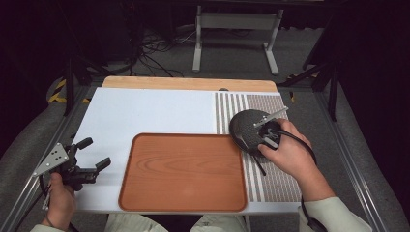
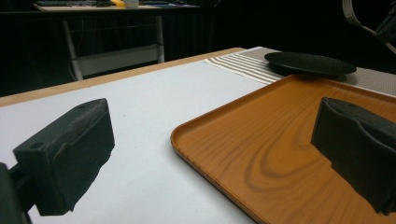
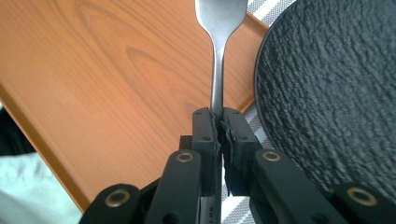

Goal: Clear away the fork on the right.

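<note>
A: How far is the work, going from the left side to the right?

B: The left gripper [image 1: 92, 155] waits with its fingers [image 2: 65, 156] wide apart and nothing between them. It rests on the white worktop [image 1: 145, 111], and the wooden tray [image 1: 183, 171] lies just beyond the fingers, still bare. The right gripper [image 3: 219, 126] has its fingers [image 3: 205, 133] pressed together on the handle of a metal utensil [image 3: 218, 56]. So the pick-up looks finished, I think, and the placing is not yet done.

A: Where is the utensil, and which way does it point?

B: It stands out straight ahead of the right fingers, over the edge of the tray, and the black plate [image 3: 331, 93] lies just beside it. Its long axis continues the line of the fingers, with the broad end farthest from them. Whether it is a spoon or a fork I cannot tell, because the top is cut off.
</note>
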### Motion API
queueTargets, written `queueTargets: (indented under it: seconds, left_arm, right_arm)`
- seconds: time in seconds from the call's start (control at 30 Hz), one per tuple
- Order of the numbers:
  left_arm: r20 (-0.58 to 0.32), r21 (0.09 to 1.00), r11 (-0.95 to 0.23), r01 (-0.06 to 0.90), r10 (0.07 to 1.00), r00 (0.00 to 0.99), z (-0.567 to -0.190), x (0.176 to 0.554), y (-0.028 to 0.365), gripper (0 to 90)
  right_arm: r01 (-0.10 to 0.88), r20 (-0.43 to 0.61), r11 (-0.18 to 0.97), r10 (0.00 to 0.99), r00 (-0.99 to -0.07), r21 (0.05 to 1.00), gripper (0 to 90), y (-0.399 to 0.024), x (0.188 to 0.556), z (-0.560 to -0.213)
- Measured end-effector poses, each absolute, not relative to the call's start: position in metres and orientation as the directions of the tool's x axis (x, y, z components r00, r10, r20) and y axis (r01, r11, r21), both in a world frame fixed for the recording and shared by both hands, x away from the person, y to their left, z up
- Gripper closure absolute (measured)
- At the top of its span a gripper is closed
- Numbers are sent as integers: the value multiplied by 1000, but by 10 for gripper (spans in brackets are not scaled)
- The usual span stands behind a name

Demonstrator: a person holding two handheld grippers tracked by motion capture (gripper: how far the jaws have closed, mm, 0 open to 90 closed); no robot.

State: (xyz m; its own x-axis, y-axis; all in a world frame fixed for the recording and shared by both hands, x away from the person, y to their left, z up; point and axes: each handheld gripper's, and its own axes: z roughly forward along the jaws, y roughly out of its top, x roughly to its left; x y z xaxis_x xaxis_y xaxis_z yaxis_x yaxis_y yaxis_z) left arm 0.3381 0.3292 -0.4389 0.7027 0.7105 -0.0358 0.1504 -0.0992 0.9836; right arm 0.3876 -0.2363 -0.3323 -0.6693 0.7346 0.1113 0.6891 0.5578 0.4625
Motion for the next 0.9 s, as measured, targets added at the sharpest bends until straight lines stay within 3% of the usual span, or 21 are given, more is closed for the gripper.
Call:
queueTargets:
  seconds: [0.9]
  left_arm:
    - [-36, 983, -101, 151, 708, 705, -439, 338, 330, 1]
  right_arm:
    - [849, 161, 449, 850, -502, 278, 844, -181, 400, -355]
